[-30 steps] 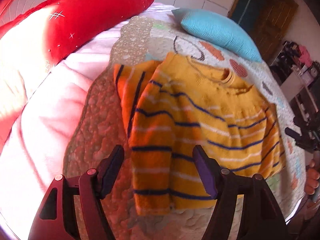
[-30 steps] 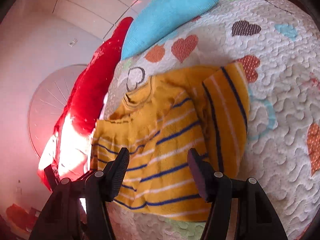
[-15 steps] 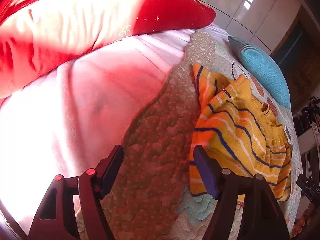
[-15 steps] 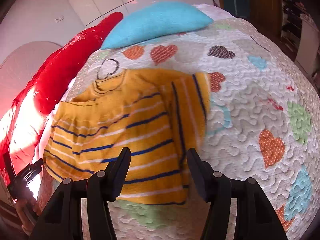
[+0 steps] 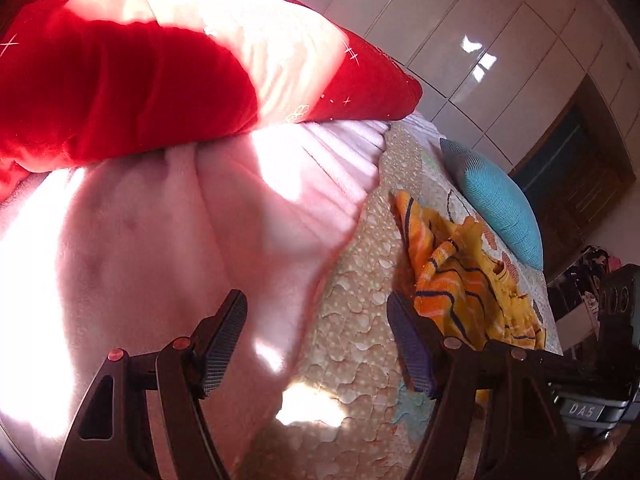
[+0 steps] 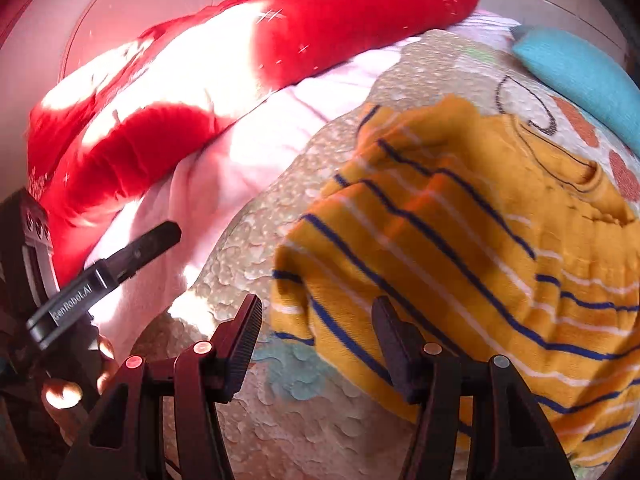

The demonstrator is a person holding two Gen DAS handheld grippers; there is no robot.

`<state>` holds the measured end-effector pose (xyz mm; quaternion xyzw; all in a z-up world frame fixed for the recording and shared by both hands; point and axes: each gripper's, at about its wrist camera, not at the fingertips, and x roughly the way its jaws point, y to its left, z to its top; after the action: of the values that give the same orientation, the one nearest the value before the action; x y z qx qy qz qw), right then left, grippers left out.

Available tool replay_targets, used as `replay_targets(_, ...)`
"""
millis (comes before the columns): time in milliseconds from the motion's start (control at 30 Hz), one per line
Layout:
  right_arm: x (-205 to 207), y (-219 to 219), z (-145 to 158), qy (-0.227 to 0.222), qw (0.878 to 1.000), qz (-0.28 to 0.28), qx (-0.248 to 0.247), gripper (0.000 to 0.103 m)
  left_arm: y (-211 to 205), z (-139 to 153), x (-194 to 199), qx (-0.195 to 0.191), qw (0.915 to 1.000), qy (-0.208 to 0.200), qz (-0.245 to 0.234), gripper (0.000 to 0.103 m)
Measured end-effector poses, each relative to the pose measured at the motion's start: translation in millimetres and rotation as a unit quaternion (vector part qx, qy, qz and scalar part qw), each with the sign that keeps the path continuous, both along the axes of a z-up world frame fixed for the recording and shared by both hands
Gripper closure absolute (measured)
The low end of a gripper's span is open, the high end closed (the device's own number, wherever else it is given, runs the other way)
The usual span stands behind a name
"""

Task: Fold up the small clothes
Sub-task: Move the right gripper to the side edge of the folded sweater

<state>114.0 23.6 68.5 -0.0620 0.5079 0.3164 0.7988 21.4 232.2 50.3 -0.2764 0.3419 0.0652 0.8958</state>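
A small yellow-orange sweater (image 6: 480, 248) with navy and white stripes lies partly folded on the quilted bedspread (image 6: 256, 264). In the left wrist view the sweater (image 5: 460, 280) sits right of and beyond my left gripper (image 5: 316, 344), which is open and empty over the edge of the pink blanket (image 5: 160, 240). My right gripper (image 6: 316, 344) is open and empty, with its jaws at the sweater's lower left corner. The left gripper also shows in the right wrist view (image 6: 100, 272), off to the left.
A red cushion (image 5: 140, 72) lies along the far side of the bed. A turquoise pillow (image 5: 496, 200) rests beyond the sweater. White wardrobe doors (image 5: 480, 40) stand behind the bed. Furniture and clutter (image 5: 592, 280) sit at the right edge.
My left gripper has swung left, off the sweater and over the pink blanket. My right gripper has moved left to the sweater's lower left corner. Both stay open.
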Motion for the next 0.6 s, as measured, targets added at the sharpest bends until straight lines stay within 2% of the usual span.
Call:
replay_targets(67, -4.6, 22.0, -12.5, -0.005, 1.0, 0.019, -0.021, 0.061, 12.9, -0.1, -5.3, 0.003, 0.9999, 0.0, 0.014, 0.032)
replay_targets(133, -3.6, 37.9, -24.6, -0.009, 0.998, 0.026, -0.048, 0.07, 27.6, -4.6, -7.7, -0.008, 0.9995, 0.006, 0.03, 0.032)
replay_targets(167, -1.6, 45.0, -30.8, -0.009, 0.998, 0.025, -0.065, 0.08, 35.2, -8.2, -7.4, -0.016, 0.9991, 0.009, 0.039, 0.032)
replay_targets(200, 0.9, 51.1, -36.7, -0.001, 0.997, 0.024, -0.073, 0.082, 42.4, -11.1, -9.3, -0.023, 0.9984, 0.012, 0.049, 0.032)
replay_targets(300, 9.6, 58.5, -35.3, 0.019, 0.998, 0.019, -0.049, 0.082, 57.5, -15.2, -13.2, -0.043, 0.9964, 0.014, 0.072, 0.032)
replay_targets(433, 22.0, 42.6, -11.1, 0.037, 0.999, 0.007, 0.012, 0.072, 60.9, -13.2, -15.4, -0.047, 0.9955, 0.008, 0.082, 0.032)
replay_targets(500, 28.0, 26.1, 0.7, 0.038, 0.999, -0.016, 0.032, 0.061, 58.3, -12.7, -14.4, -0.045, 0.9959, 0.007, 0.079, 0.031)
replay_targets(533, 30.0, 19.2, 6.2, 0.031, 0.999, -0.03, 0.033, 0.052, 56.6, -12.5, -13.3, -0.044, 0.9961, 0.008, 0.075, 0.031)
replay_targets(600, 33.0, 6.1, 14.9, 0.01, 0.998, -0.055, 0.026, 0.049, 52.3, -11.7, -11.4, -0.045, 0.9966, 0.008, 0.068, 0.031)
